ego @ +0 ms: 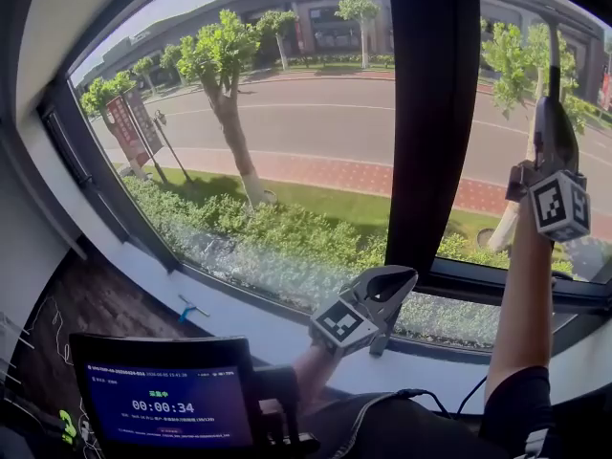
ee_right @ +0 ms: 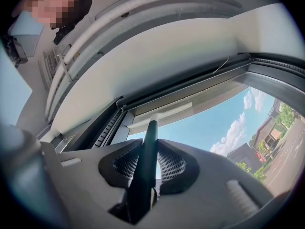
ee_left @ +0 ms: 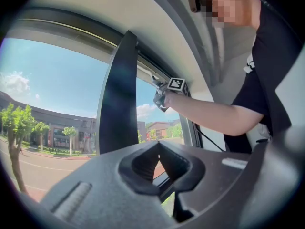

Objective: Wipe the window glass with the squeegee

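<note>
One pass starting: right gripper (ee_right: 148, 146) clamps squeegee (ee_right: 151, 124) high on window glass (ego: 287, 142); left gripper (ee_left: 159, 149) closed, empty. Downward pull likely next.

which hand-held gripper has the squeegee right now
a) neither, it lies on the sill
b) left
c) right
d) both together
c: in the right gripper view the right hand-held gripper has its jaws closed on the dark handle of the squeegee, with the pale blade up by the top of the window glass. The left hand-held gripper has nothing between its jaws.
</note>
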